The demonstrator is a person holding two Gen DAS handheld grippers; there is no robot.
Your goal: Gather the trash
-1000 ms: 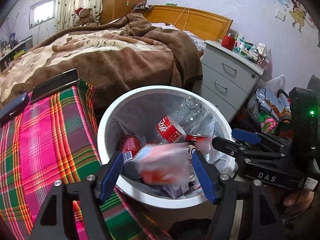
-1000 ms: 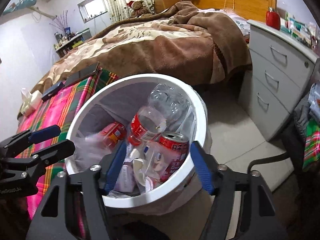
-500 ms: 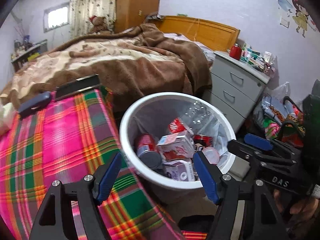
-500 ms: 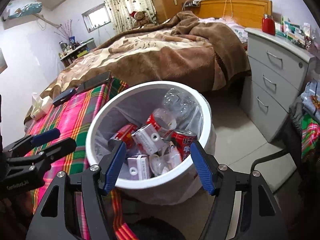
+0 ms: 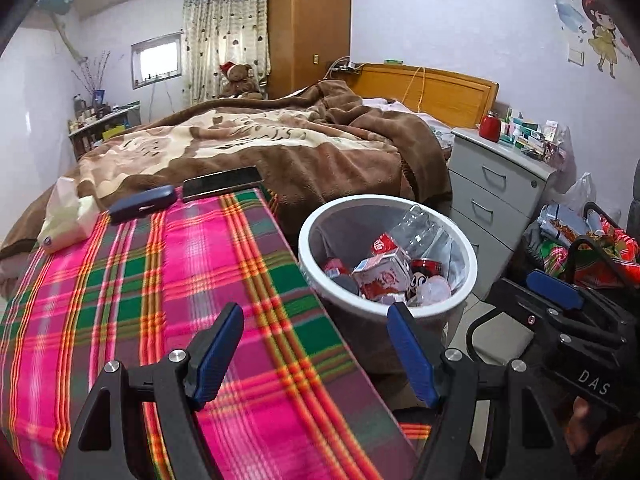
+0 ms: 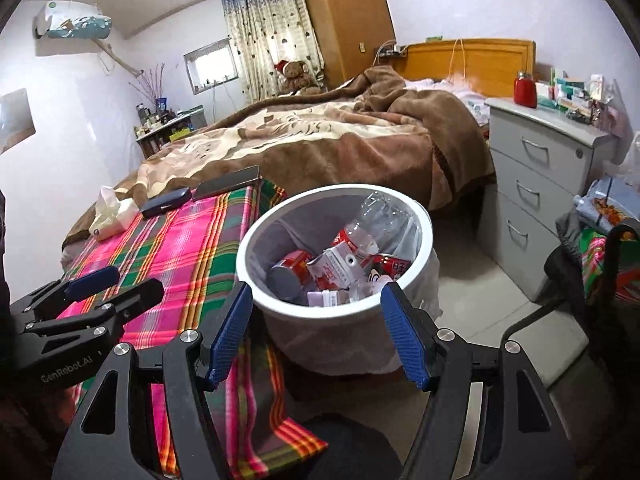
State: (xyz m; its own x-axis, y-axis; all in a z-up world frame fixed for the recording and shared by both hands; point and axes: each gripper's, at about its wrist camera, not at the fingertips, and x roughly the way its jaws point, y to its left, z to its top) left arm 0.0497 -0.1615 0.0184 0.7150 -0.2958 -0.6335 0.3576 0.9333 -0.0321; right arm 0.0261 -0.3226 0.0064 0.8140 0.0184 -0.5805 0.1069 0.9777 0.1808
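Note:
A white trash bin (image 5: 471, 257) (image 6: 425, 242) stands on the floor beside the plaid-covered table (image 5: 140, 280) (image 6: 172, 256). It holds red cans, a clear plastic bottle (image 6: 372, 220), small cartons (image 5: 382, 270) and wrappers. My left gripper (image 5: 316, 354) is open and empty, above the table's right edge, short of the bin. My right gripper (image 6: 316, 332) is open and empty, just in front of the bin. Each gripper shows in the other's view: the right one (image 5: 560, 308) and the left one (image 6: 96, 292).
On the table's far end lie a dark phone or tablet (image 5: 222, 182), a dark blue case (image 5: 142, 204) and a tissue pack (image 5: 64, 216). A bed with a brown blanket (image 5: 280, 140) lies behind. A grey drawer unit (image 5: 500, 188) and bags (image 5: 580, 236) stand right.
Both grippers have pulled back and up from the bin. The wrapper seen between the left fingers a second ago now lies in the bin.

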